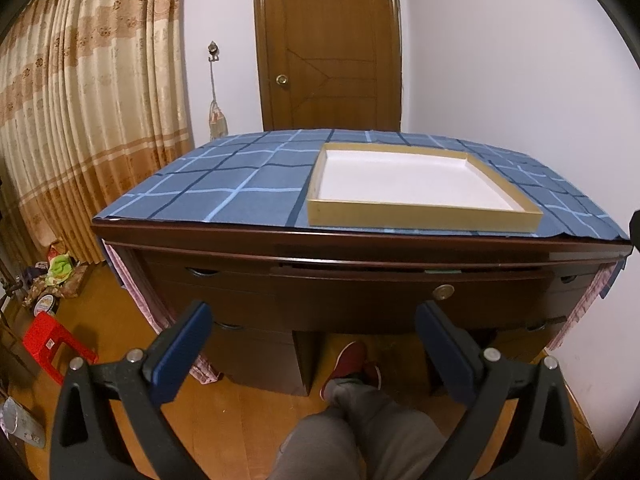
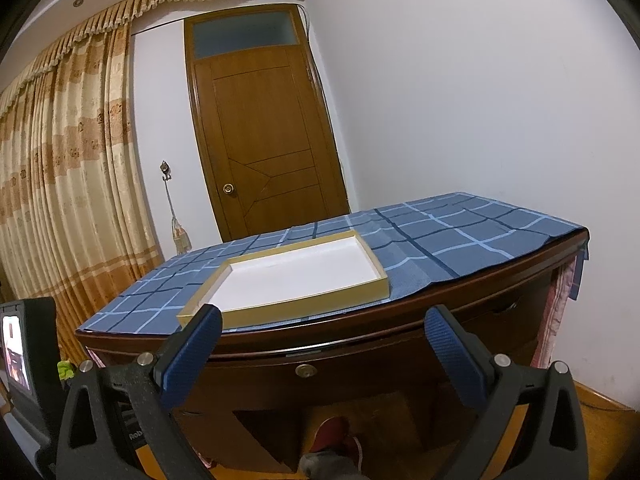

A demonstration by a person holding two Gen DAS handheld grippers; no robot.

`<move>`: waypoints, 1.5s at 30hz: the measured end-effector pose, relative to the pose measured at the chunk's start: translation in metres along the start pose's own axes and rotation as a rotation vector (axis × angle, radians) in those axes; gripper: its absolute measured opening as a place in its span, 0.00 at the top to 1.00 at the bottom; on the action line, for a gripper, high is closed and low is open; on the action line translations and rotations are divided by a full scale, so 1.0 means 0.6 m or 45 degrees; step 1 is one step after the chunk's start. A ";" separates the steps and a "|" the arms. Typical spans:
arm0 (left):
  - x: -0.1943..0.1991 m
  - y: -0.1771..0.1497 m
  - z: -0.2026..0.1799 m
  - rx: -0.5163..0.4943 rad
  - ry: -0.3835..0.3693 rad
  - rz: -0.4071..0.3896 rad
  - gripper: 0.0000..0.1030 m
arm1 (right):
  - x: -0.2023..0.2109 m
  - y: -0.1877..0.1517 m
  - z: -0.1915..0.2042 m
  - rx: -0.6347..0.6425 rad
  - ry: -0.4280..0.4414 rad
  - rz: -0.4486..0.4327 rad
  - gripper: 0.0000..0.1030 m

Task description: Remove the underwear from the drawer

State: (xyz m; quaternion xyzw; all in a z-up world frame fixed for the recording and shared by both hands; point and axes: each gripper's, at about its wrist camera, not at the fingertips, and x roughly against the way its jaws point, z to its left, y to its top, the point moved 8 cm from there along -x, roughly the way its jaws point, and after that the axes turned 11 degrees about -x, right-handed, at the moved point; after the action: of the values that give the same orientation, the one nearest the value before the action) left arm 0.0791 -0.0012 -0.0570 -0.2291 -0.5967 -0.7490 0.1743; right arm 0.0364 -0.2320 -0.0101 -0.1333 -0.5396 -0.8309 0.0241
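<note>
Barely started here: both my left hand-held gripper (image 1: 314, 334) and right hand-held gripper (image 2: 323, 338) hang wide apart and empty before the shut centre drawer (image 1: 348, 298), underwear nowhere visible, presumably inside, tray (image 1: 420, 216) on the tabletop (image 1: 224, 188) bare.

Wide-open right gripper (image 2: 322, 346) with blue ribbed pads, poised before dark wooden desk's closed centre drawer (image 2: 360, 372), brass round lock (image 2: 306, 370) between fingers. Shallow tan-rimmed white tray (image 2: 280, 307) resting on blue checked cloth (image 2: 472, 236) above.

A room in a home: long beige patterned curtains (image 1: 80, 120), a brown wooden door (image 2: 260, 140), a dark wooden desk (image 1: 360, 304) with drawers.
</note>
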 end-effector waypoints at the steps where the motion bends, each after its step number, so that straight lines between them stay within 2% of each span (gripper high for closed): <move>1: -0.001 0.000 -0.001 -0.003 -0.001 -0.002 0.00 | -0.002 0.000 -0.001 0.007 -0.002 -0.002 0.00; 14: -0.049 -0.018 0.000 0.037 -0.026 0.042 0.00 | -0.061 -0.046 -0.077 -0.006 -0.118 0.111 0.01; 18: -0.059 -0.016 -0.009 0.021 -0.030 0.022 0.00 | -0.081 -0.053 -0.100 -0.018 -0.128 0.135 0.01; 25: -0.086 -0.012 -0.033 0.000 -0.051 0.011 0.00 | -0.112 -0.058 -0.162 -0.033 -0.189 0.128 0.01; 34: -0.123 -0.003 -0.049 -0.020 -0.032 0.020 0.00 | -0.174 -0.042 -0.233 -0.037 -0.174 0.125 0.01; 39: -0.142 0.004 -0.064 -0.052 -0.018 0.018 0.00 | -0.229 -0.054 -0.259 -0.038 -0.165 0.206 0.01; 45: -0.165 0.013 -0.078 -0.041 -0.009 0.017 0.00 | -0.284 -0.050 -0.274 -0.067 -0.130 0.252 0.01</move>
State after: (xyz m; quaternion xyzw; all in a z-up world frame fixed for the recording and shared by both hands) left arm 0.1593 -0.0497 -0.1135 -0.2387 -0.5837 -0.7564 0.1736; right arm 0.1627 -0.3858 -0.1418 -0.2287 -0.5022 -0.8306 0.0749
